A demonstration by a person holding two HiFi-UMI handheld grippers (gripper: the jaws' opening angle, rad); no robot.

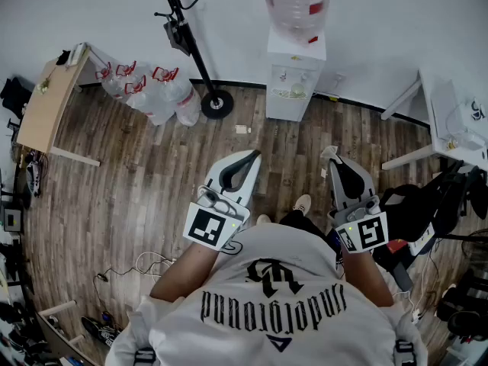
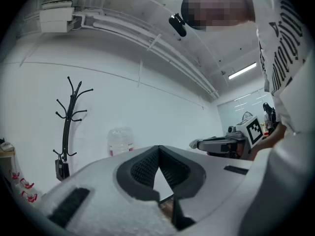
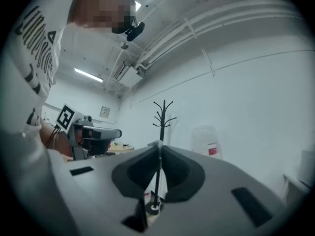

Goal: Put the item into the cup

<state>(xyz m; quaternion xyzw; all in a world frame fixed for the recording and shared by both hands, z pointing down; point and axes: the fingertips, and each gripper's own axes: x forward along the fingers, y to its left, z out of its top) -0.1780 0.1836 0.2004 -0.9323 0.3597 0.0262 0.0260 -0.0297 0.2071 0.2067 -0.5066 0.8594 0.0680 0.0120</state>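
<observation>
Two hand-held grippers are held out in front of the person above the wooden floor, each carrying one marker cube. The left hand-held gripper is seen with its jaws pressed together at the tips and nothing between them. The jaws of the right hand-held gripper are brought together on a small pale piece at their very tips. The piece is too small to be identified, and it is the only candidate for the task's item.

One water dispenser is stood against the wall with one bottle on top. One black coat stand is placed to its left. A cluster of clear bags with red handles lies beside the stand, and their number cannot be counted surely. Two worktops are seen, one wooden worktop at the left and one white worktop at the right, both cut off by the frame edge. What lies on them is hard to make out. One shoe tip is visible, while the rest of the legs is hidden by the shirt.
</observation>
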